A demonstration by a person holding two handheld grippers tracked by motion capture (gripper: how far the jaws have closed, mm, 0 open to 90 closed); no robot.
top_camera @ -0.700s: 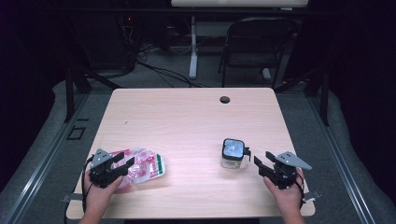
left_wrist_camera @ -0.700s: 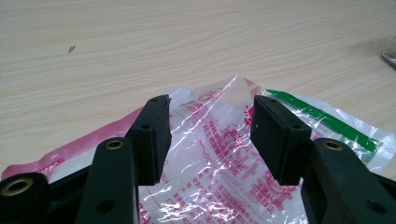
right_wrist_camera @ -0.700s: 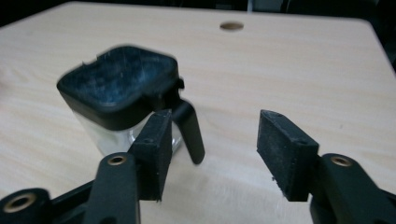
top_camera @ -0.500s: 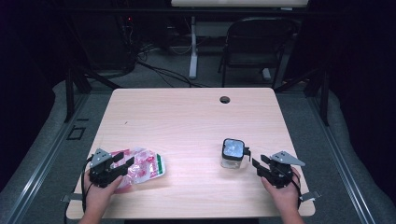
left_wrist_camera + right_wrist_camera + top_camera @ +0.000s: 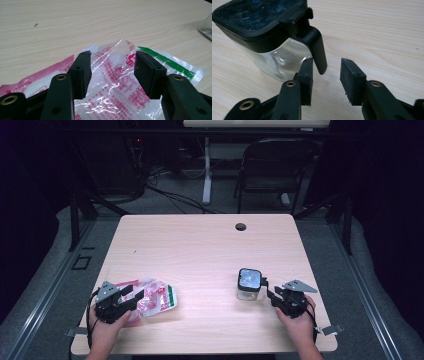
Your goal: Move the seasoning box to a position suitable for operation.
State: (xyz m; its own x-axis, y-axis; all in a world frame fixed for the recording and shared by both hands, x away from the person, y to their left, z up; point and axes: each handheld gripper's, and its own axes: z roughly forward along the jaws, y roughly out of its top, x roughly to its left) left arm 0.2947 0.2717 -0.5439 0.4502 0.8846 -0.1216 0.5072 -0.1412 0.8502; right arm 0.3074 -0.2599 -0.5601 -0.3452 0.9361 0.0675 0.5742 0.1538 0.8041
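Now we reach for a bag and a jar

So we have two things on the table (image 5: 200,245), and each one sits close to the hand that can get it. The plastic bag (image 5: 152,297) lies flat near our left side. It is clear with pink and green print. The small clear jar (image 5: 248,284) with the black lid stands upright near our right side. The two are well apart, so our hands do not get in each other's way.

Our left gripper (image 5: 131,296) is low over the near end of the bag. In the left gripper view its two black jaws are wide apart with the crinkly bag (image 5: 117,82) under and between them. They hold nothing yet.

Our right gripper (image 5: 270,292) points at the jar from the side. In the right gripper view the jaws are apart too, and the black latch (image 5: 315,47) that hangs down from the lid sits just at the gap between them. We think the latch is what we want to grab. We cannot tell if a jaw touches it.

Both hands rest low by the near edge, arms coming in straight.
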